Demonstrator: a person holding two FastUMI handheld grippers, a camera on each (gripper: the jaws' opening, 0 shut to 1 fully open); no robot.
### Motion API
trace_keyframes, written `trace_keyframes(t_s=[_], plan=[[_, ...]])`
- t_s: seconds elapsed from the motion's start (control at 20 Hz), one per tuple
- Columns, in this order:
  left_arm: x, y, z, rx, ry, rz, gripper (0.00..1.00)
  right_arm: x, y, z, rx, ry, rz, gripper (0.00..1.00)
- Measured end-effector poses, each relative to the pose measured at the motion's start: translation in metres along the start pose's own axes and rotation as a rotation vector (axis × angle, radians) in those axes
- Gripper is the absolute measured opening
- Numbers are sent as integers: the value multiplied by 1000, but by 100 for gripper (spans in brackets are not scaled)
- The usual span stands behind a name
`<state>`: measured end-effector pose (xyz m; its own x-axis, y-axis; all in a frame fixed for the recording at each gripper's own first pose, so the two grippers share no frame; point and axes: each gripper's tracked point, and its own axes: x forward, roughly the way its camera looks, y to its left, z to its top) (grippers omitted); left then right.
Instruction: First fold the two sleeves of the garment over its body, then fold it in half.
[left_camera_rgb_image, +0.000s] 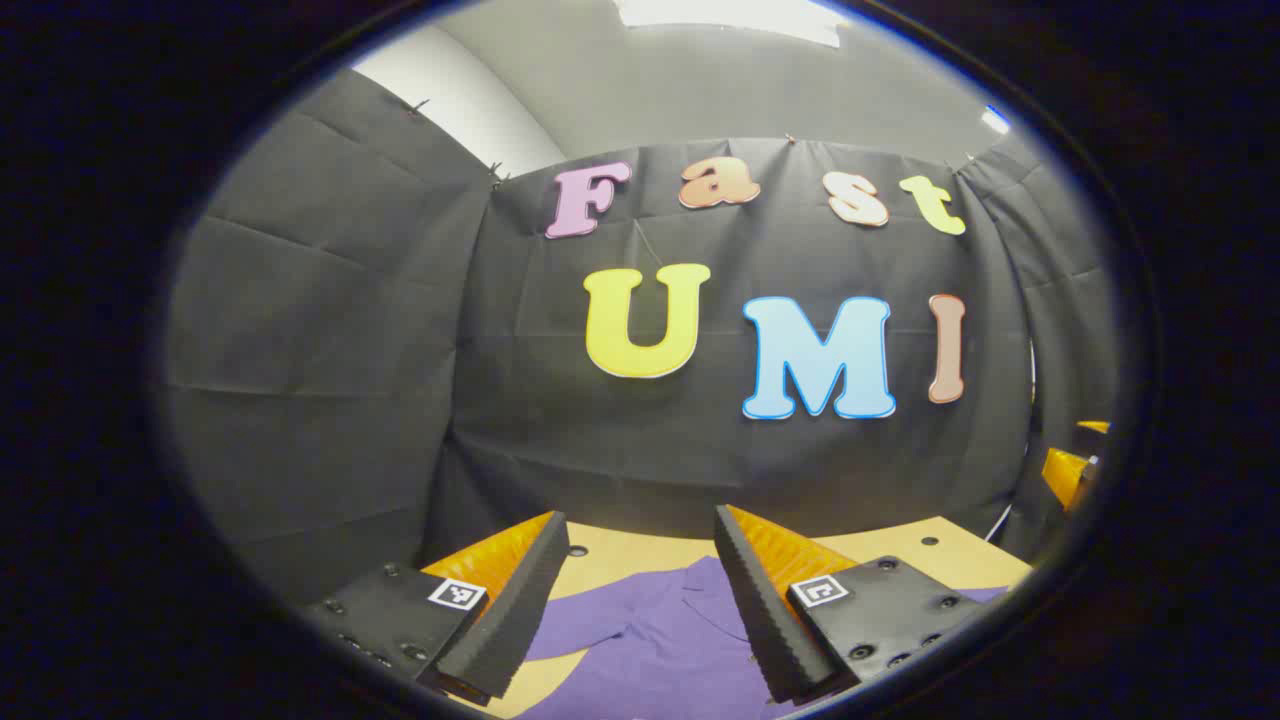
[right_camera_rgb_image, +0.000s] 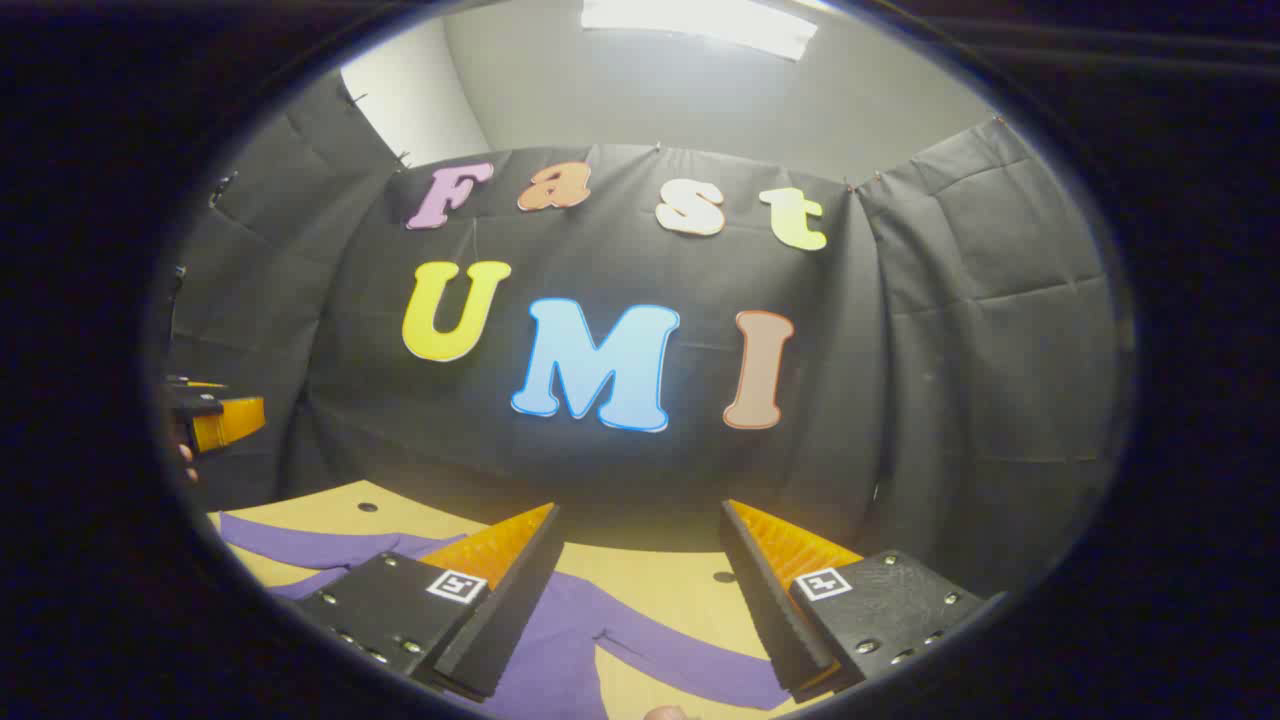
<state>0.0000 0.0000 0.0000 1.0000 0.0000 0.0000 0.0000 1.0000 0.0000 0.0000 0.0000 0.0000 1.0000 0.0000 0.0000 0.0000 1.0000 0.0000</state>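
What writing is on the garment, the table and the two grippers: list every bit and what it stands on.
Garment: none.
Table: none, only dark holes.
Left gripper: square black-and-white markers, a pattern rather than readable text.
Right gripper: the same kind of markers, no readable text.

We hold the left gripper up high with its jaws wide apart and nothing between them. Below it a purple garment lies on the tabletop. Far off at the right edge we see the other gripper.
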Motion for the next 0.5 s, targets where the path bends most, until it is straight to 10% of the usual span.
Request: trace_keyframes(t_s=[0.5], plan=[[43,-16,2,18,-7,-110,93,14,-9,-20,48,69,-132,96]])
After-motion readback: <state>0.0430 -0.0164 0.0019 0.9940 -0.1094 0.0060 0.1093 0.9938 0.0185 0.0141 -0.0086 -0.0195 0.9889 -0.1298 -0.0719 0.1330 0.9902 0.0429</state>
